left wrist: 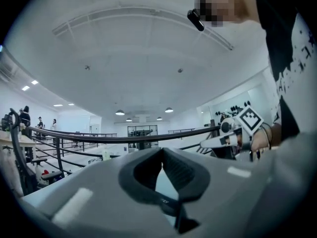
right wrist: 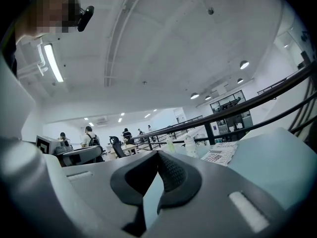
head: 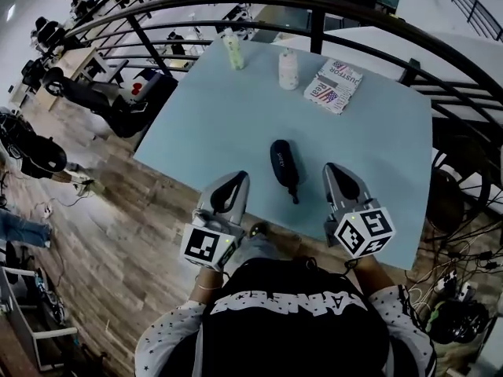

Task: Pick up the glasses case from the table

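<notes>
The glasses case [head: 284, 166] is seen lying on the desk [head: 220, 116] at lower centre, between the left tongs [head: 236, 181] and right tongs [head: 336, 171], both closed, empty.

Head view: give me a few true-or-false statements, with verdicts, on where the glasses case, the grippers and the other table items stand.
1. The glasses case lies on the table between the left gripper and the right gripper. True.
2. The right gripper's tongs are shut on the case. False: they are shut on nothing, beside the case.
3. A greenish bottle and a white bottle stand near the table's far edge. True.
4. The booklet lies under the case. False: it lies near the far edge, right of the bottles, apart from the case.
5. The left gripper's tongs stand wide open. False: they are together and empty.
</notes>
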Action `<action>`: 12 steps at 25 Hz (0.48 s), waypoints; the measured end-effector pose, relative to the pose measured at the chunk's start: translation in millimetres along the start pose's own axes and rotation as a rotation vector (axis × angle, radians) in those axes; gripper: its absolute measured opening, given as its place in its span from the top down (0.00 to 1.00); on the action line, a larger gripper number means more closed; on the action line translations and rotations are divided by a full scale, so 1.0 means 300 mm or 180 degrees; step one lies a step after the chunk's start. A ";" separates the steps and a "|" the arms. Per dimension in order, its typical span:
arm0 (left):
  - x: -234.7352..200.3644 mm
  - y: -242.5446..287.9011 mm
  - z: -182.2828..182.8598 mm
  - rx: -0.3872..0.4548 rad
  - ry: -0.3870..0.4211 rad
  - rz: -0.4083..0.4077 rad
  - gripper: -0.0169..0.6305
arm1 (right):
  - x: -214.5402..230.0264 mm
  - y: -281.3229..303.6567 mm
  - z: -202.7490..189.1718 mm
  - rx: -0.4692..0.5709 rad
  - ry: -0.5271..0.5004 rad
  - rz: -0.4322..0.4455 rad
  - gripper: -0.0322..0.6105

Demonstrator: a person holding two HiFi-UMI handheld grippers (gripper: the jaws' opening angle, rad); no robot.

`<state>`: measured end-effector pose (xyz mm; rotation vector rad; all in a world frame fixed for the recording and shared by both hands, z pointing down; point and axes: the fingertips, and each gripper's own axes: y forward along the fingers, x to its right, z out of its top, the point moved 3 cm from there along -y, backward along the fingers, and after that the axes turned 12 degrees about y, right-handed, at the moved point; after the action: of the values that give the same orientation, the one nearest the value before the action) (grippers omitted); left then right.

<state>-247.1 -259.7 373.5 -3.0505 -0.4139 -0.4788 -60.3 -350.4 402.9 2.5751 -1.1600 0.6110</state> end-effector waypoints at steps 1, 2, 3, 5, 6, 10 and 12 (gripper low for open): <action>-0.021 0.023 -0.008 0.0010 0.0014 -0.0041 0.97 | 0.007 0.027 -0.004 -0.0011 0.0001 -0.0035 0.94; -0.043 0.044 -0.016 0.0022 0.0023 -0.0072 0.97 | 0.012 0.055 -0.010 -0.0028 0.0003 -0.0064 0.94; -0.066 0.062 -0.024 0.0030 0.0022 -0.0096 0.97 | 0.014 0.082 -0.018 -0.0052 0.0001 -0.0087 0.94; -0.109 0.089 -0.041 0.0014 -0.0017 -0.0138 0.97 | 0.012 0.132 -0.037 -0.0118 -0.0012 -0.0133 0.92; -0.127 0.099 -0.050 0.0000 -0.0045 -0.0159 0.97 | 0.010 0.154 -0.045 -0.0153 -0.0016 -0.0160 0.91; -0.214 0.124 -0.104 -0.0028 -0.0088 -0.0177 0.97 | 0.003 0.263 -0.088 -0.0300 -0.0078 -0.0212 0.89; -0.257 0.132 -0.142 -0.0047 -0.0109 -0.0176 0.97 | 0.001 0.318 -0.124 -0.0406 -0.0115 -0.0233 0.87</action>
<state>-320.0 -320.4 391.3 -3.0725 -0.4996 -0.4343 -142.5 -398.3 441.0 2.5175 -1.0737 0.4605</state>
